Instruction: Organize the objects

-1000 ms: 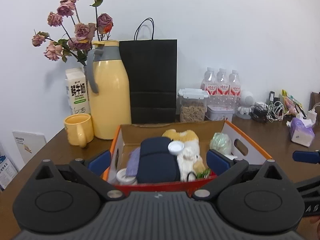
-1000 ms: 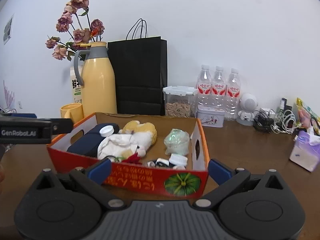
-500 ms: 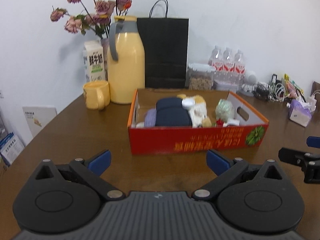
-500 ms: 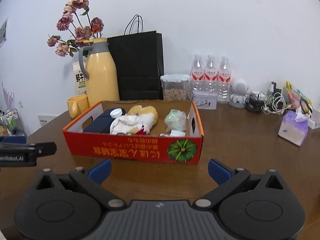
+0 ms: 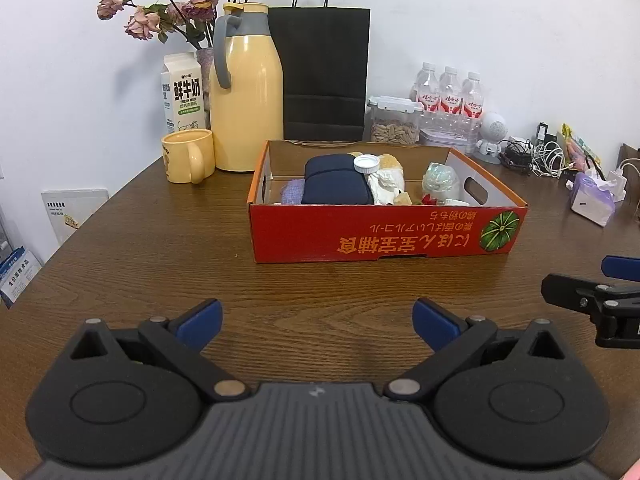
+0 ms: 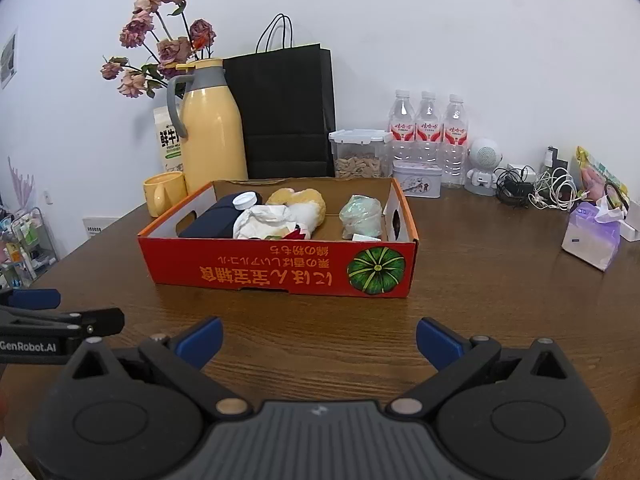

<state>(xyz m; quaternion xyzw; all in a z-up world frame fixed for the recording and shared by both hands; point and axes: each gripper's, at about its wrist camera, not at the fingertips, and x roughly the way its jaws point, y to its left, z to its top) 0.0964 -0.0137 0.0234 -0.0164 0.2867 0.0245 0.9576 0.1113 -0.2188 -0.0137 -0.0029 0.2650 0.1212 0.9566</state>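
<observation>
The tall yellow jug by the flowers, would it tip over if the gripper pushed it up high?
Probably yes: the yellow jug is tall and narrow, so a high push could topple it. Its smooth sides look slippery; the grey handle seems the safer grip. How full or heavy it is can't be seen.

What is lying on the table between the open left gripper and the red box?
Nothing: in the left wrist view, only bare brown table lies between the left gripper and the red box.
</observation>
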